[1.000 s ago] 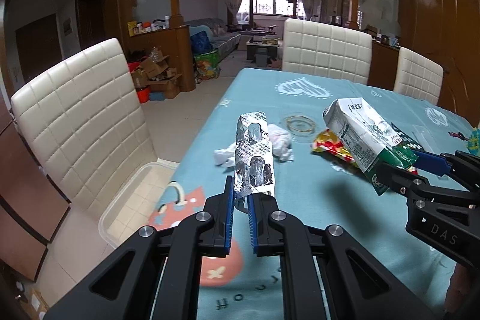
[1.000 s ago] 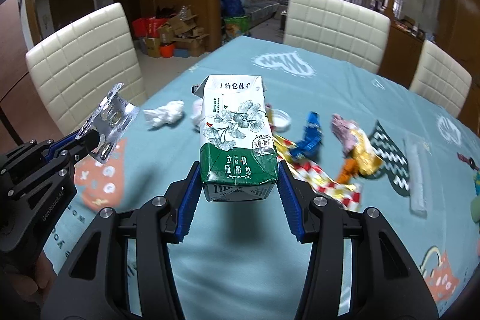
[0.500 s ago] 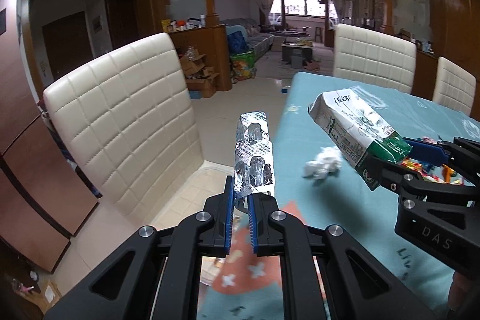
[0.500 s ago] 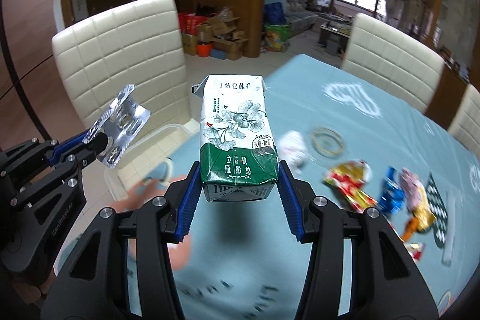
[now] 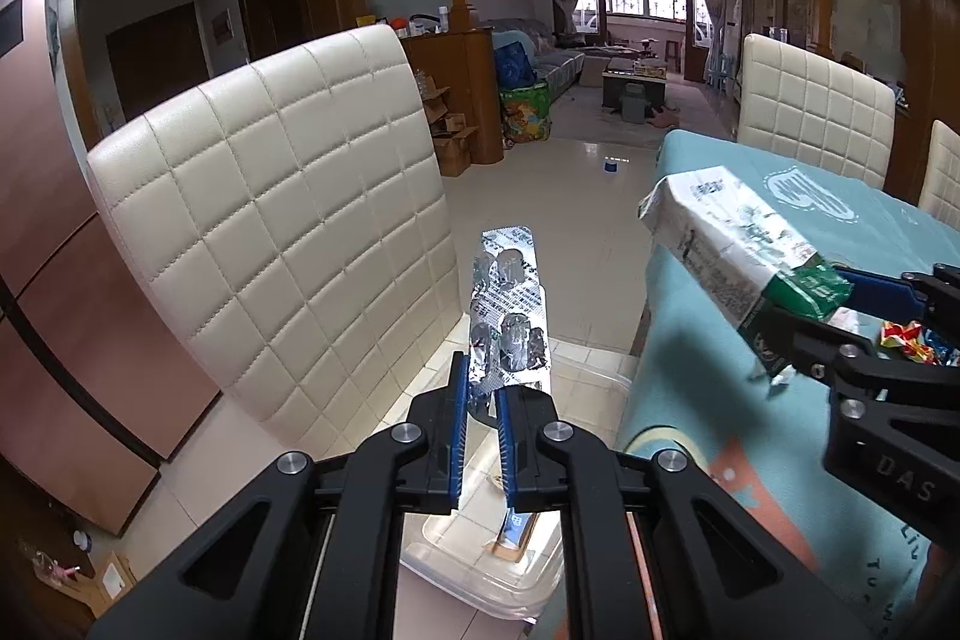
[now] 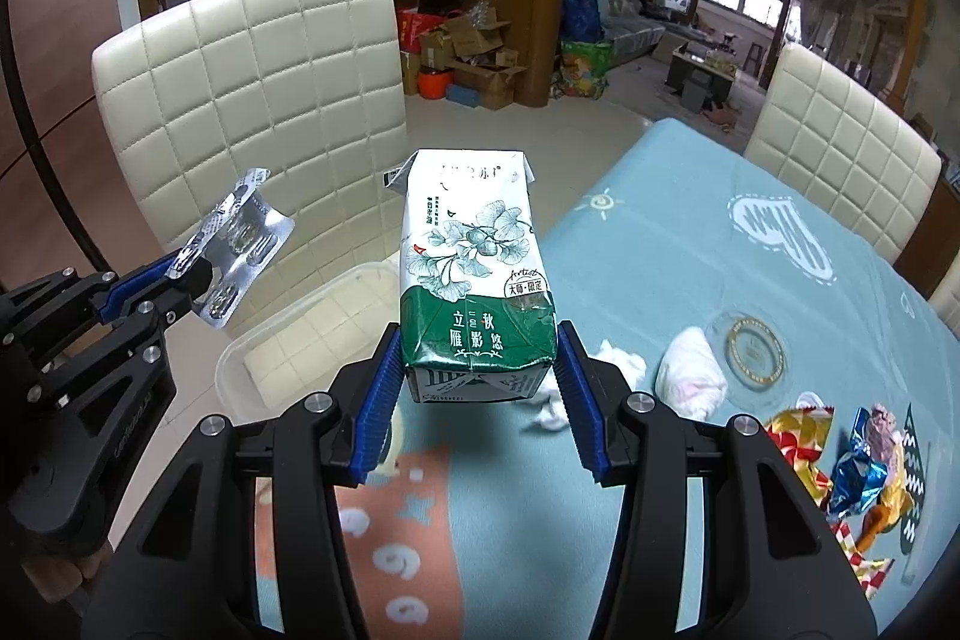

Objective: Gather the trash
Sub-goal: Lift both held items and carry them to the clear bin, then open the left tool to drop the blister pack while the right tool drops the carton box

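Over clear bin (image 5: 480, 568), left gripper (image 5: 480, 403) pinching blister pack (image 5: 510, 316) — right gripper (image 6: 474, 382) clamping carton (image 6: 474, 280), both angled down.

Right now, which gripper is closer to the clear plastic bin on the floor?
Left. The left gripper hangs above the clear bin holding the blister pack; the right gripper with the carton is over the table edge beside it.

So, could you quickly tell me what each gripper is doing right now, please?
Left gripper: shut on the blister pack.
Right gripper: shut on the carton.
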A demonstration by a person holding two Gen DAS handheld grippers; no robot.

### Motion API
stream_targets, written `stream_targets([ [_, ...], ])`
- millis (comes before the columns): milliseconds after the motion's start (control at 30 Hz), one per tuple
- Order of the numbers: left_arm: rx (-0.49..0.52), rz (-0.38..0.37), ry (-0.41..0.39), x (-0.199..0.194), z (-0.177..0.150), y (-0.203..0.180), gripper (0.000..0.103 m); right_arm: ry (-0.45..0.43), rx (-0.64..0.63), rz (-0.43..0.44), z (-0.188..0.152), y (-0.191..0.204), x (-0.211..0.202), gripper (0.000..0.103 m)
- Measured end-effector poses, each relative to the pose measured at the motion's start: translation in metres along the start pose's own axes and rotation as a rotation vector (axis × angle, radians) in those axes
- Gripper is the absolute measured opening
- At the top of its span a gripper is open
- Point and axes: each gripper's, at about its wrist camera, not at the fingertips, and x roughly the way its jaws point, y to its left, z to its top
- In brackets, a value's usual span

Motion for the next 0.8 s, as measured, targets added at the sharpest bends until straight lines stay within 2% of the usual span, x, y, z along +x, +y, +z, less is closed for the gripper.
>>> stream_targets([
  [100, 0.001, 0.01, 0.005, 0.013, 0.001, 0.003, 0.01, -0.013, 0.004, -0.019, 0.002, 0.0, 0.005, 0.051],
  [233, -0.007, 0.023, 0.019, 0.026, -0.002, 0.007, 0.011, 0.027, 0.001, 0.006, 0.005, 0.003, 0.021, 0.051],
  [300, -0.031, 0.003, 0.049, 0.031, -0.006, 0.011, 0.03, 0.034, -0.018, 0.013, 0.005, 0.009, 0.027, 0.051],
  [333, -0.043, -0.02, 0.065, 0.034, -0.008, 0.015, 0.067, 0.036, -0.023, 0.017, 0.005, 0.011, 0.029, 0.051],
  [367, -0.055, -0.032, 0.061, 0.033, -0.01, 0.018, 0.088, 0.038, -0.031, 0.022, 0.006, 0.015, 0.032, 0.051],
  [400, -0.066, -0.036, 0.035, 0.029, -0.012, 0.021, 0.088, 0.04, -0.036, 0.024, 0.006, 0.017, 0.034, 0.051],
  [533, -0.022, 0.065, -0.017, 0.017, -0.017, 0.023, 0.088, 0.058, -0.061, 0.034, 0.005, 0.029, 0.044, 0.051],
  [667, -0.037, 0.131, -0.017, 0.011, -0.023, 0.034, 0.088, 0.074, -0.074, 0.061, 0.004, 0.039, 0.05, 0.051],
  [800, -0.07, 0.155, -0.004, 0.012, -0.027, 0.048, 0.088, 0.094, -0.089, 0.094, 0.003, 0.048, 0.054, 0.052],
])
